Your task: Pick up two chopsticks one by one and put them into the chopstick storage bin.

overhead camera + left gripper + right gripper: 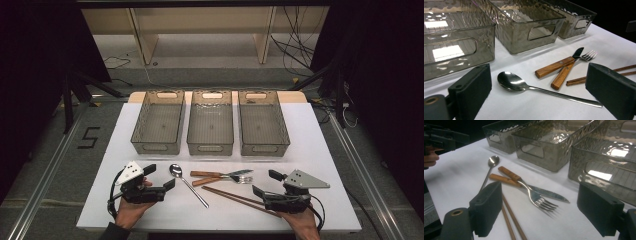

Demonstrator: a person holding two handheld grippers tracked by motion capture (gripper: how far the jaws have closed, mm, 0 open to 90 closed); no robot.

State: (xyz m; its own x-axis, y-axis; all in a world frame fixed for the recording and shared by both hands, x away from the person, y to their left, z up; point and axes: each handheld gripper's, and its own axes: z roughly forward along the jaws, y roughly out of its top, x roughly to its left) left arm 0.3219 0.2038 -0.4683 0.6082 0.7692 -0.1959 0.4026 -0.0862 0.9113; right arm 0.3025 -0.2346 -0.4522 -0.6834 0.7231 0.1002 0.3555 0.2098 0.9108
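Observation:
On the white table lie a steel spoon, a wooden-handled fork crossed over a wooden-handled knife, and a pair of brown chopsticks. My left gripper rests left of the spoon, open, with the spoon's handle running between its jaws untouched. My right gripper stands open at the chopsticks' near end, facing the fork tines. Nothing is held.
Three translucent grey bins stand in a row at the back: left, middle, right. All look empty. The table's front edge runs just below both hands. Black stands and cables flank the table.

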